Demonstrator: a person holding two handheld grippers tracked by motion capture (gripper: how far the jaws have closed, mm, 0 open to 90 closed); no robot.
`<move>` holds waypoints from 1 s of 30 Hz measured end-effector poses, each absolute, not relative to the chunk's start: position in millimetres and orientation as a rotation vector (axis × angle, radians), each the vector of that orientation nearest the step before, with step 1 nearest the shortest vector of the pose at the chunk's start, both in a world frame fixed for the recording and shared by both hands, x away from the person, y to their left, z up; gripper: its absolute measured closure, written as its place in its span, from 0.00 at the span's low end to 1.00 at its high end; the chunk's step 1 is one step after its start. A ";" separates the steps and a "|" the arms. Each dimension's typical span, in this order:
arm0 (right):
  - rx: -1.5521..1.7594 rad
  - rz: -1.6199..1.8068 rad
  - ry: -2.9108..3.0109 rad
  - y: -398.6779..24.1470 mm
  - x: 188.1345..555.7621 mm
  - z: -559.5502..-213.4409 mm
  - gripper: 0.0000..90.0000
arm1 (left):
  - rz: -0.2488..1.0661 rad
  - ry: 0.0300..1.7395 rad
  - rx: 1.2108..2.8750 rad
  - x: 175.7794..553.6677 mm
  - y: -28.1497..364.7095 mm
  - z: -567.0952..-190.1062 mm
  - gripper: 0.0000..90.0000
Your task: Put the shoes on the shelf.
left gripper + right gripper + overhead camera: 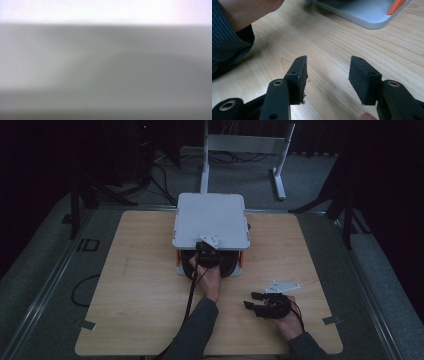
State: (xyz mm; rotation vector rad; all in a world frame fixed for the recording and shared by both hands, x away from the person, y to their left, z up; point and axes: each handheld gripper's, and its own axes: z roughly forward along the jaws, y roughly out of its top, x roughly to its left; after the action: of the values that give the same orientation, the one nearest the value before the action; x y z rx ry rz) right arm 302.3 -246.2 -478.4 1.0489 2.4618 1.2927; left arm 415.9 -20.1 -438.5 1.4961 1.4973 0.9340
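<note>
A grey flat-topped box (210,220) stands at the middle back of the wooden table (140,285), raised on orange corner posts (241,256) over a dark gap. My left gripper (205,251) reaches into that gap from the front, its jaws hidden under the top. The left gripper view is a blurred grey surface with a white band above. My right gripper (249,300) rests on the table at the front right, open and holding nothing. In the right gripper view its gripper (328,72) points at bare wood, with the box's base (367,15) ahead.
The left hand's sleeve (227,47) lies to the left of the right gripper's jaws. A white stand (240,150) and cables (155,175) sit on the floor beyond the table. Bare wood lies on either side of the box.
</note>
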 end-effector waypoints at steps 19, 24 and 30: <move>1.043 1.298 2.458 -245.9 301.5 -477.8 0.53 | 0.852 1.460 1.541 401.9 -12.6 -438.5 0.57; 1.044 1.295 2.459 -245.7 301.5 -478.0 0.53 | 0.803 1.423 1.572 387.1 -3.5 -437.6 0.52; 1.048 1.294 2.457 -245.8 301.7 -478.2 0.53 | 0.777 1.344 1.635 371.8 12.0 -434.2 0.50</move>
State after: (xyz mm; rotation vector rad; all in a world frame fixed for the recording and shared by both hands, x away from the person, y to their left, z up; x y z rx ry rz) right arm 301.7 -245.8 -478.2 1.0481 2.4572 1.2937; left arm 371.8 12.0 -434.2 1.6354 1.3436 0.7768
